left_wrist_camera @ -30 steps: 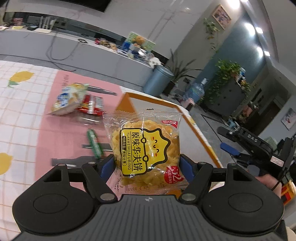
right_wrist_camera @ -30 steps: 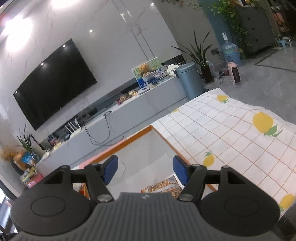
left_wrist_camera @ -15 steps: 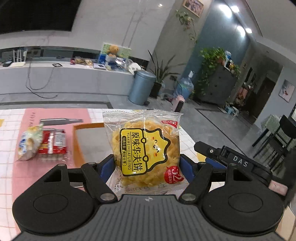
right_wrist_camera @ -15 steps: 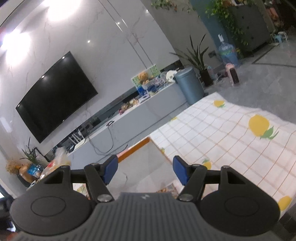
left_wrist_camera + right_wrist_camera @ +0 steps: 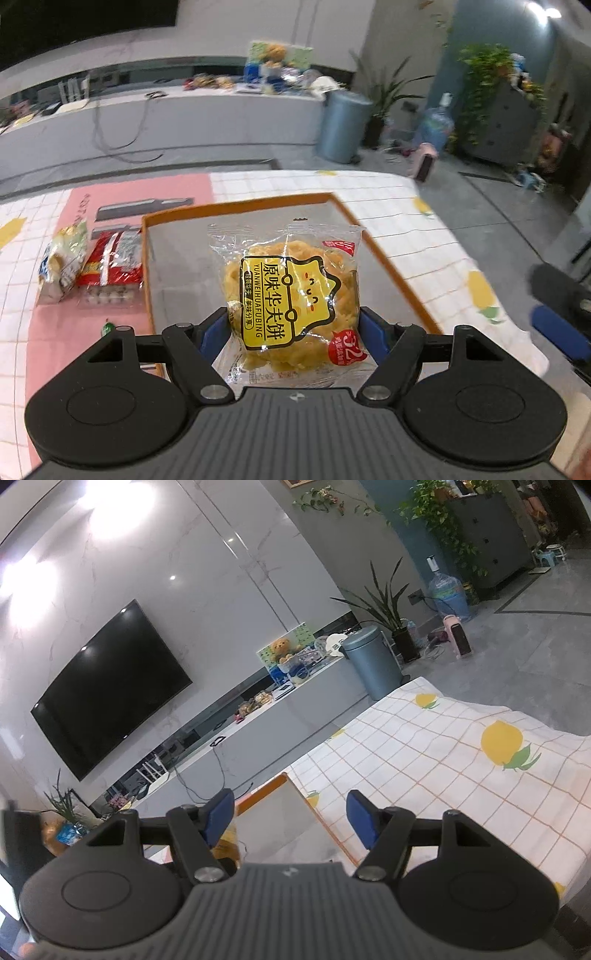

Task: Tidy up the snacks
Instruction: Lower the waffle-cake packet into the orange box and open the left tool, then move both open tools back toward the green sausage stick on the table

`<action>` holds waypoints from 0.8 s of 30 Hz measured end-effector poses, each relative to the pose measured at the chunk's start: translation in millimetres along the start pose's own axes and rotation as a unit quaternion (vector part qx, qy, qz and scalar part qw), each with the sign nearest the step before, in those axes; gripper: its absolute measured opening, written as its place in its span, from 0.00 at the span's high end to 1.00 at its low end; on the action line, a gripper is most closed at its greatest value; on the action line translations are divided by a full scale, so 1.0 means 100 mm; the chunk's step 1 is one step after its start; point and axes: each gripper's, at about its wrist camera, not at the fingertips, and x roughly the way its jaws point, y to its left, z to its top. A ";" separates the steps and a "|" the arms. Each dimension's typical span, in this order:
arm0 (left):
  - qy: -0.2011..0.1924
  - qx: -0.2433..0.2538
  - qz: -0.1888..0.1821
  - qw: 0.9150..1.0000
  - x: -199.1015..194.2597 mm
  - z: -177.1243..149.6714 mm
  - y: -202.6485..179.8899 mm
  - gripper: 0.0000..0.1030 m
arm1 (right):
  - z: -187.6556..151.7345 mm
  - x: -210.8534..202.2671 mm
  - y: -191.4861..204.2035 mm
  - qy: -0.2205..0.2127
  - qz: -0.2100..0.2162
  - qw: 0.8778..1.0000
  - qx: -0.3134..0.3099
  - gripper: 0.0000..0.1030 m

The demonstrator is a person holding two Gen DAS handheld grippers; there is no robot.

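Since a second ago the left gripper (image 5: 293,334) has swung across the table, so the orange-rimmed tray (image 5: 388,266) that lay off to the right now sits straight under the packet it carries, and the two loose snacks have slid to the left edge of its view. The waffle packet (image 5: 291,295), clear wrap with a yellow label, stands upright between the blue pads (image 5: 214,332), which press on both its sides; the jaws are set wide, closed on the packet's full width, and it hangs above the tray's grey floor. Just left of the tray, on the pink mat (image 5: 74,332), lie a red snack pack (image 5: 112,264) and a pale bag (image 5: 62,260), touching each other. A small green-tipped thing (image 5: 107,326) shows beside the left finger. The checked lemon cloth (image 5: 424,236) covers the table around them. The right gripper (image 5: 290,818) is held over the tray's far corner (image 5: 273,786), its jaws partly apart with nothing between them.
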 end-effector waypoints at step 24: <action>-0.055 -0.028 0.027 0.998 -0.28 -0.13 0.14 0.00 | -0.09 0.08 0.12 0.025 -0.018 0.999 -0.027 0.35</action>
